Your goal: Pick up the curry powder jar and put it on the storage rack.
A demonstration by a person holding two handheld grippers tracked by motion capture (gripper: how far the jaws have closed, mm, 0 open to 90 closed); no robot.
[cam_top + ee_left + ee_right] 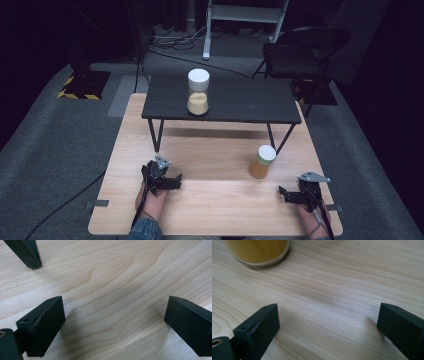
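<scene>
Two grippers, left gripper [172, 181] and right gripper [286, 194], resting wide open near the table's [215, 210] front edge, small jar [262, 161] not yet grabbed.

Left gripper [169, 181], lower left of frame, and right gripper [290, 194], lower right, rest low, jaws spread wide, nothing between them.
</scene>
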